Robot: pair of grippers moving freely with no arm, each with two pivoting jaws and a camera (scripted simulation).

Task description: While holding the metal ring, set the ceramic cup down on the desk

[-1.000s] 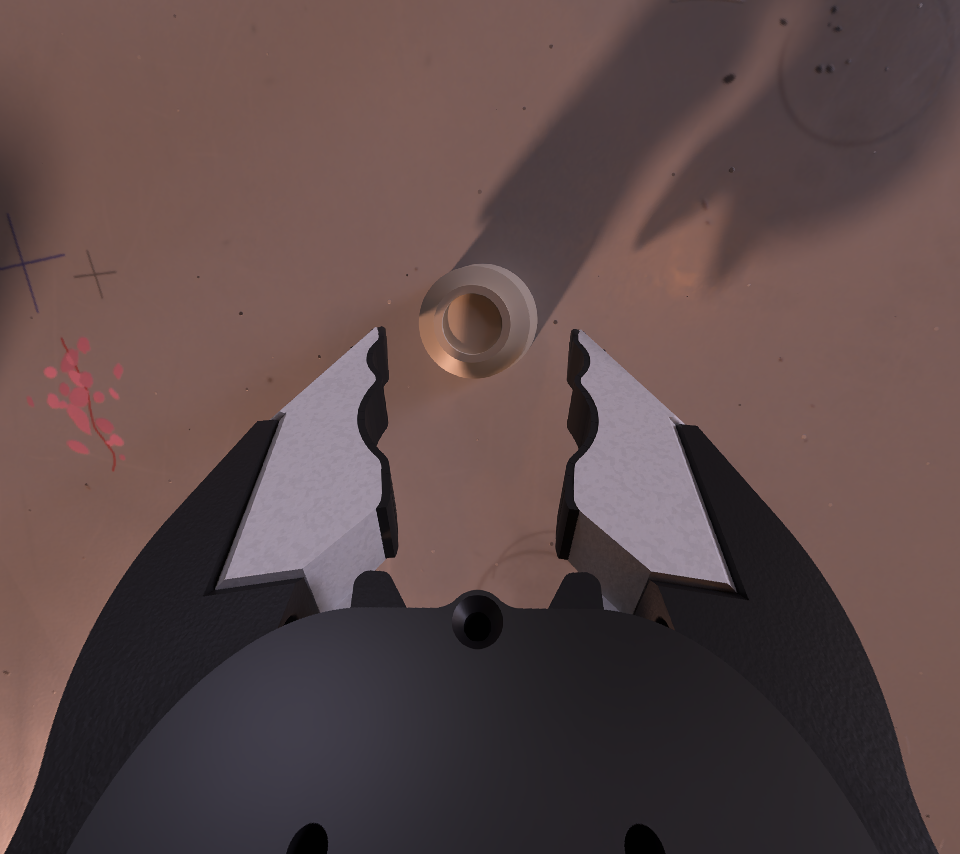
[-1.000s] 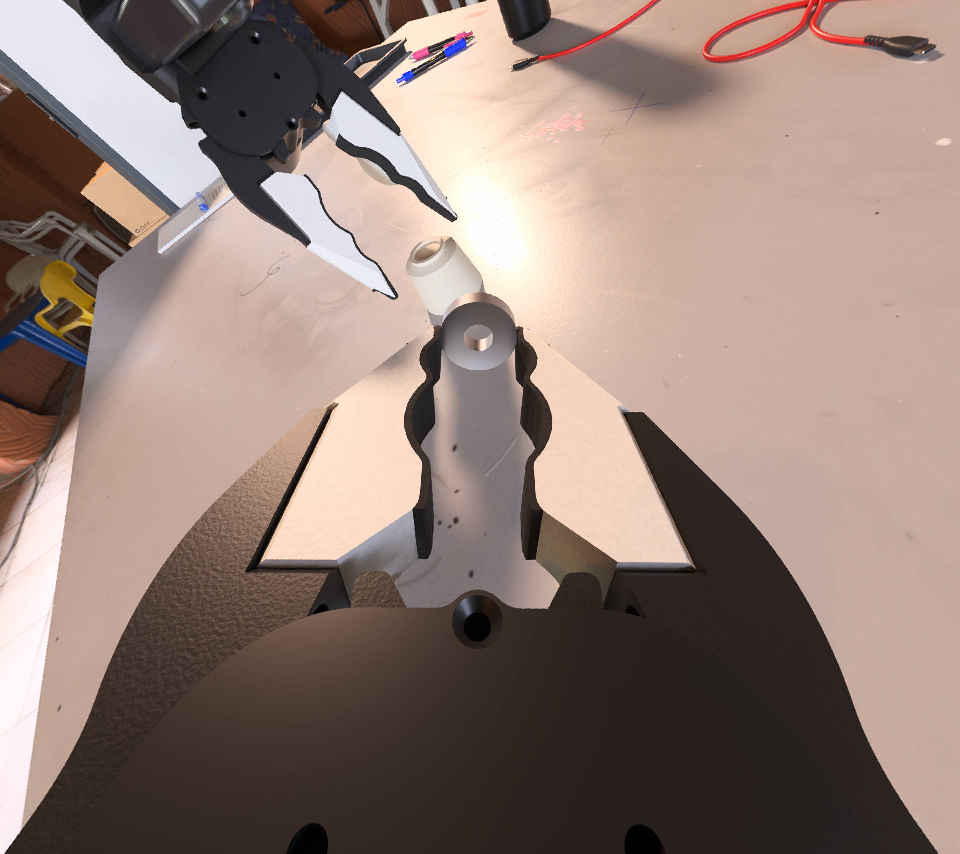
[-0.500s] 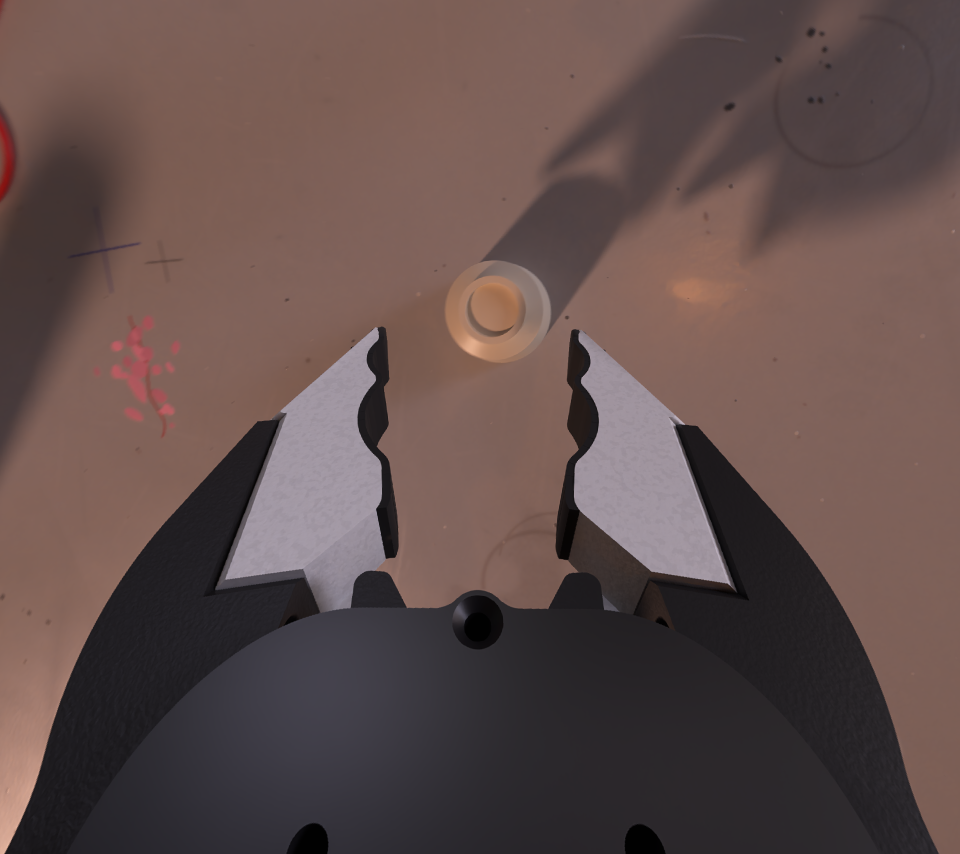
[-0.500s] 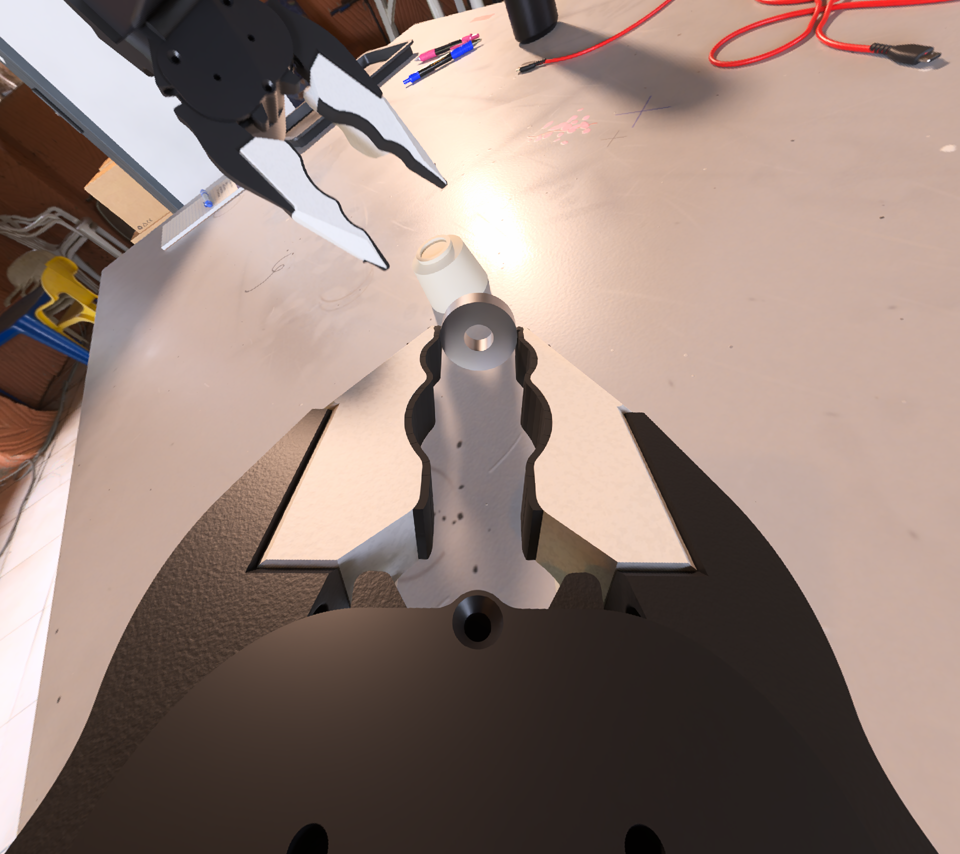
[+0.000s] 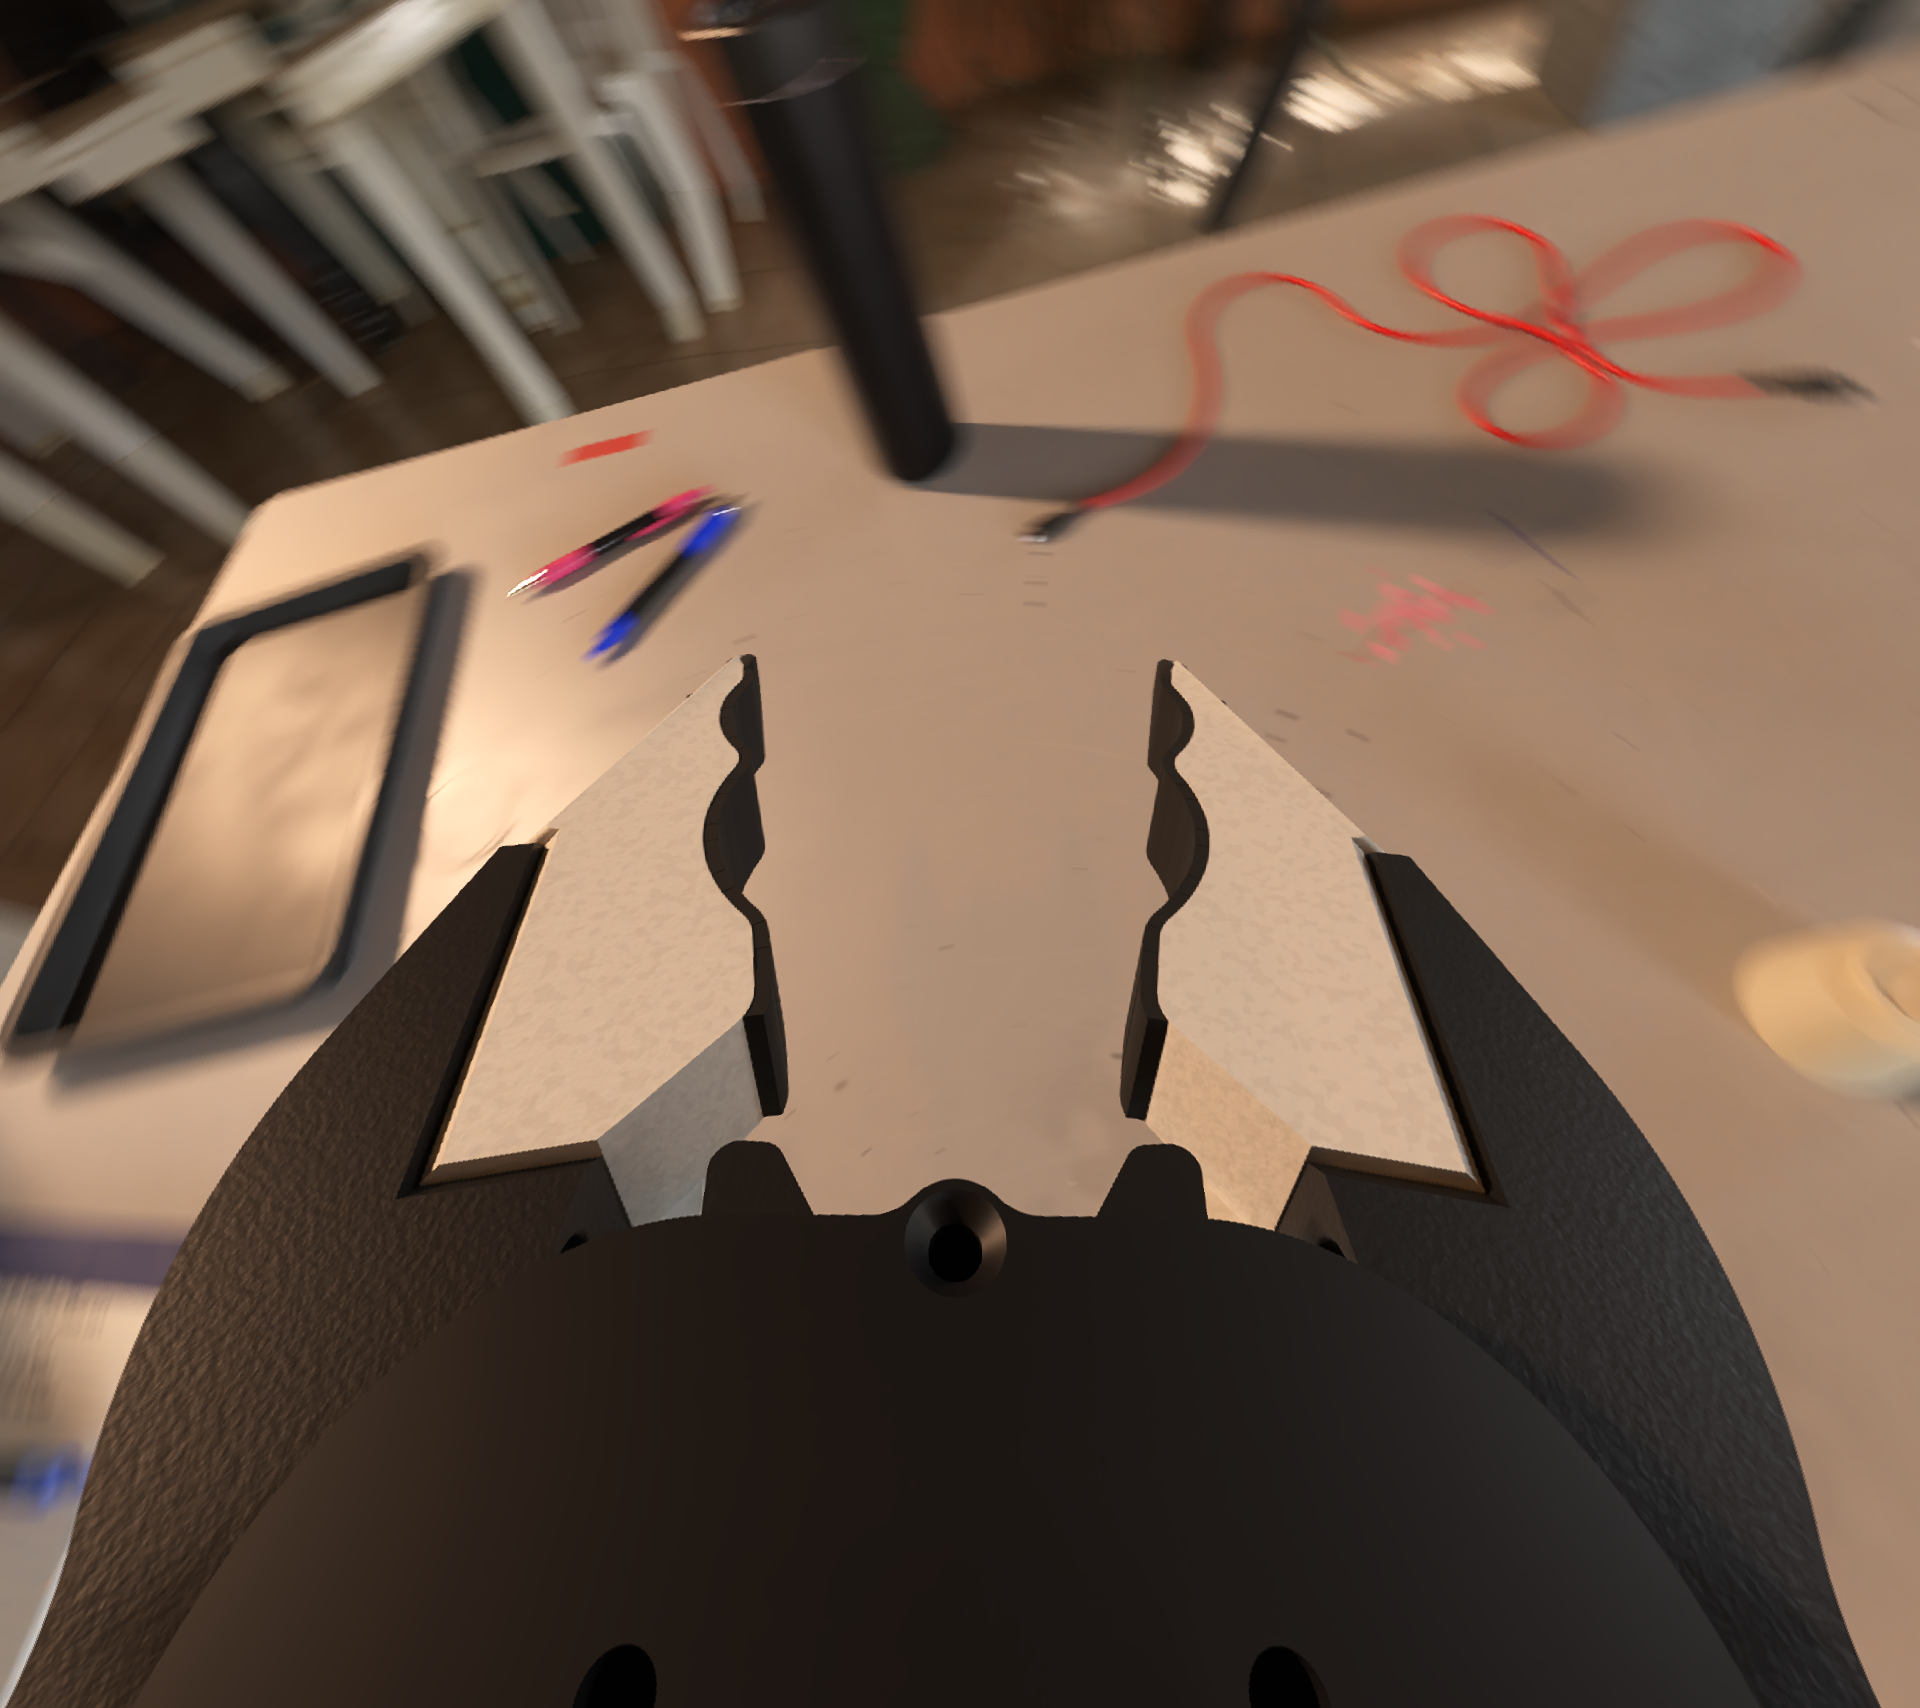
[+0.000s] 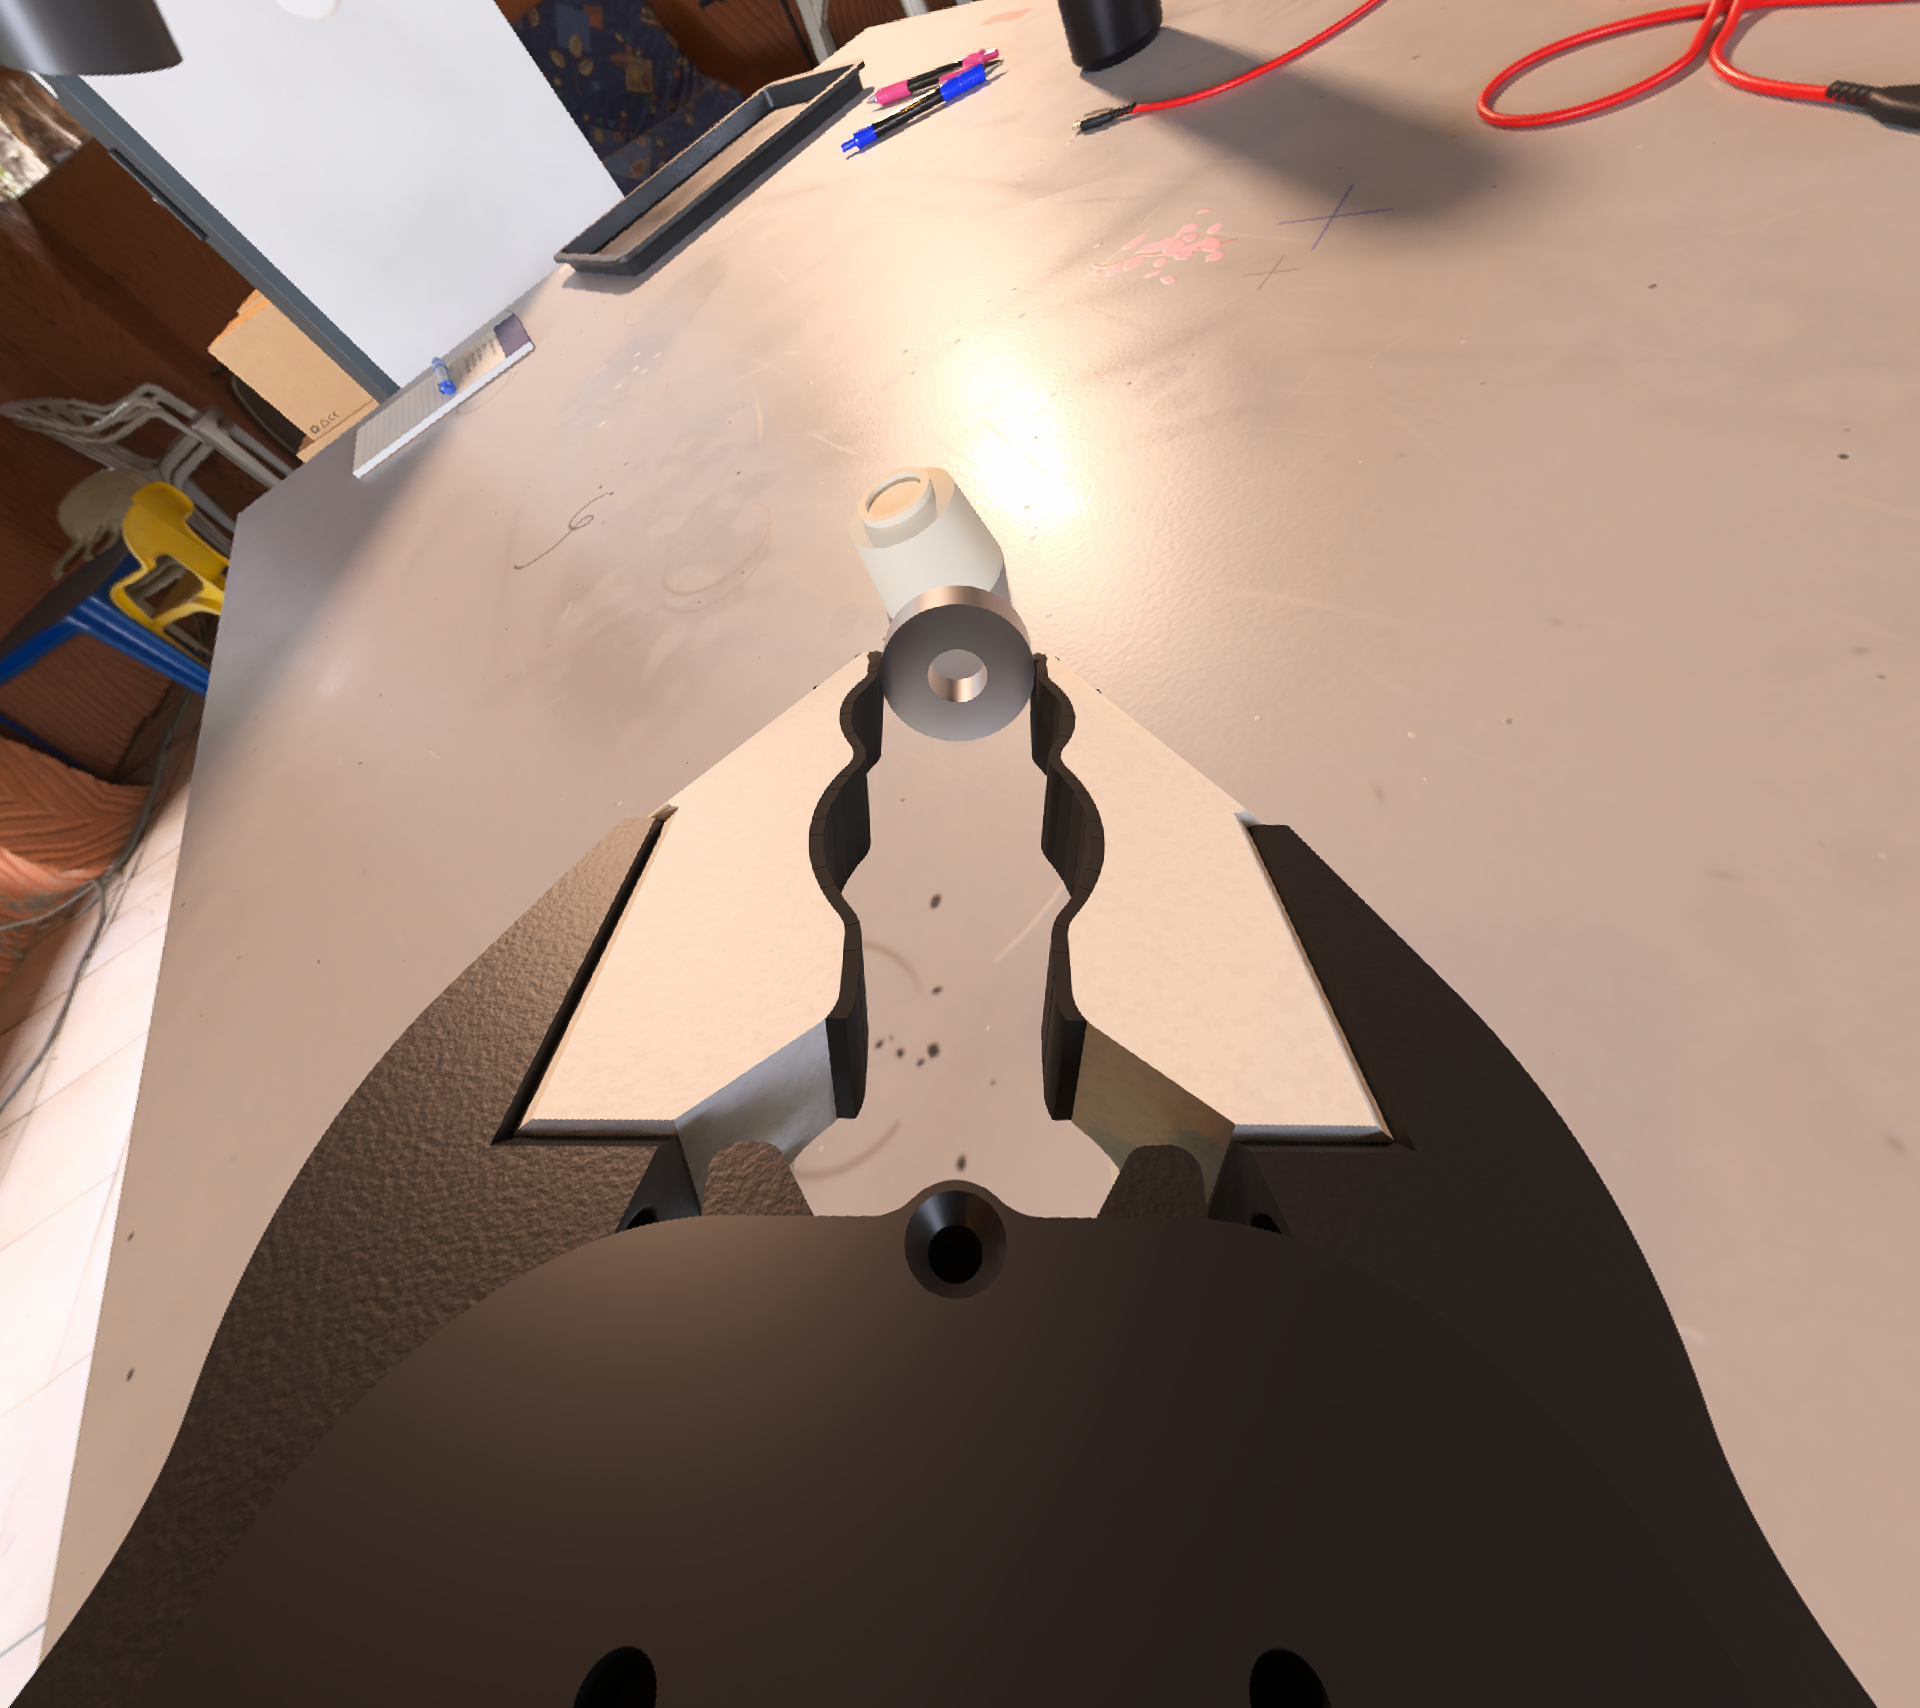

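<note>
Placement looks finished, judging by how things lie: the ceramic cup (image 6: 925, 541) stands on the surface (image 6: 1455, 619) with nothing touching it, its open mouth up, just beyond the tips of the right gripper (image 6: 956, 682). That gripper is clenched on the metal ring (image 6: 956, 671), which sits pinched between the very tips of the fingers with its bore facing the camera — so the holding half of the task is being met too. In the right wrist view the ring overlaps the cup's near lower edge; whether the two touch or the ring merely hangs in front I cannot tell. The left gripper (image 5: 954, 671) is released, its jaws spread wide with nothing between them, and it points off toward the far side of the surface, where a black cylinder (image 5: 873, 287), a red cable (image 5: 1538, 328), a pink pen (image 5: 623, 536) and a blue pen (image 5: 665, 583), and a black tray (image 5: 395, 785) lie. Its view is smeared with motion blur; a pale rounded shape at the right edge is probably the cup (image 5: 1839, 998), well clear of the open fingers. What remains, as I judge it, is little — keep the squeeze on the ring steady, since a tip-only pinch on smooth metal could slip, and keep the ring from nudging the cup, which might tip if bumped.
</note>
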